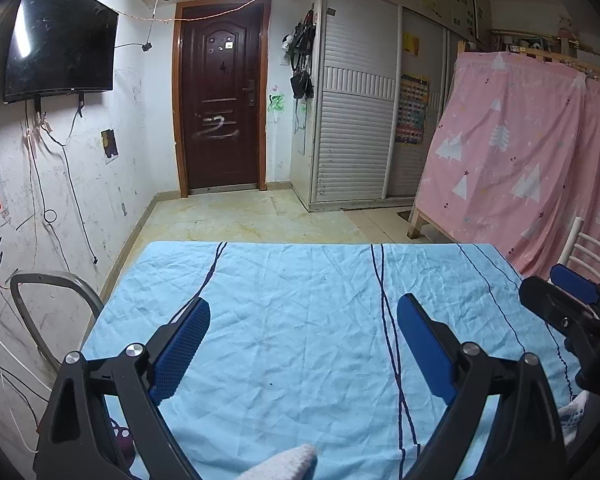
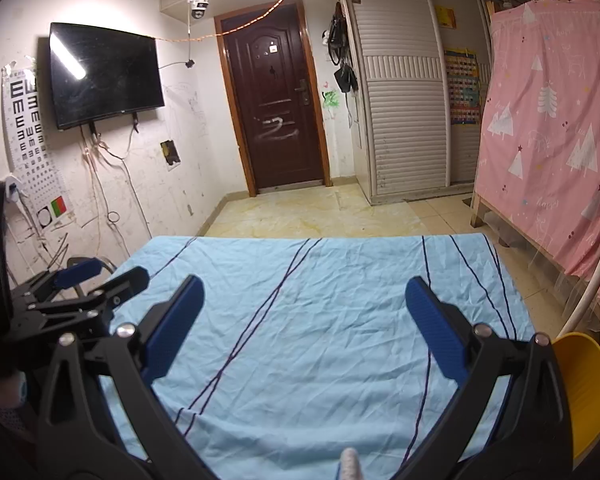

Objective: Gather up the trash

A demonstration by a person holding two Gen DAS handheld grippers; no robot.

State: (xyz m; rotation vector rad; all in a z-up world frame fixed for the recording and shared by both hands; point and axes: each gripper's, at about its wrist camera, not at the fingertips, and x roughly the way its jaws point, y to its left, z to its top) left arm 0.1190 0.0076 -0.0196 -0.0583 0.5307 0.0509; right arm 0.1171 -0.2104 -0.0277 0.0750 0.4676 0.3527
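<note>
A table under a light blue cloth (image 1: 300,340) with thin dark lines fills the lower half of both views; the same cloth (image 2: 308,320) shows no trash on it. My left gripper (image 1: 304,320) hovers over it, open, with nothing between its blue pads. My right gripper (image 2: 304,304) is likewise open and empty above the cloth. In the left wrist view the right gripper (image 1: 572,304) shows at the right edge. The left gripper (image 2: 80,280) appears at the left of the right wrist view. A yellow bin (image 2: 584,392) stands at the table's right side.
A metal chair back (image 1: 52,312) stands left of the table by a wall with hanging cables. A pink curtained wooden frame (image 2: 548,128) and a white chair rail (image 1: 588,248) are on the right. Beyond the table lie tiled floor, a dark door (image 1: 220,100) and a wardrobe (image 2: 404,100).
</note>
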